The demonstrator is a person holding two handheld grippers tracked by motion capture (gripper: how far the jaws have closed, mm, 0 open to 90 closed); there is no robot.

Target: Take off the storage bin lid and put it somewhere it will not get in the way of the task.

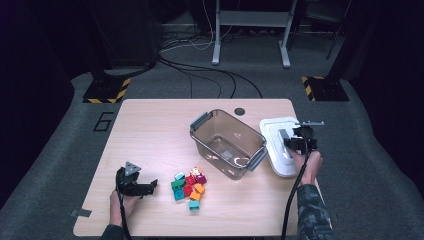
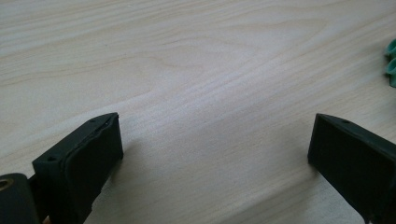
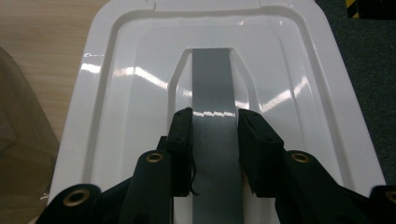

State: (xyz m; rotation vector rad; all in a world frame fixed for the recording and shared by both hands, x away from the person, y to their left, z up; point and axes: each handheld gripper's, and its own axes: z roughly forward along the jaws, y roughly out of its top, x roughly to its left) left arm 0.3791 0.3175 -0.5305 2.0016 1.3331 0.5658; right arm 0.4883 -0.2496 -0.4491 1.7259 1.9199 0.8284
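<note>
A white bin lid [image 1: 272,127] lies at the table's right edge, with a grey handle strip [image 3: 212,79] down its middle. My right gripper [image 1: 295,142] is over the lid, and in the right gripper view the right gripper [image 3: 215,119] is shut on the grey handle, one black jaw pressed against each side. The white lid [image 3: 126,93] spreads out around the jaws. My left gripper [image 1: 151,186] rests at the table's front left, pointing right. Seen from its own camera, the left gripper [image 2: 215,140] stands open over bare wood with nothing between its jaws.
A clear plastic bin [image 1: 200,131] with grey latches stands mid-table, left of the lid; its wall [image 3: 18,116] shows beside the lid. Several coloured bricks [image 1: 189,186] lie in a pile in front of it, right of the left gripper; a green brick [image 2: 391,60] shows at the frame edge.
</note>
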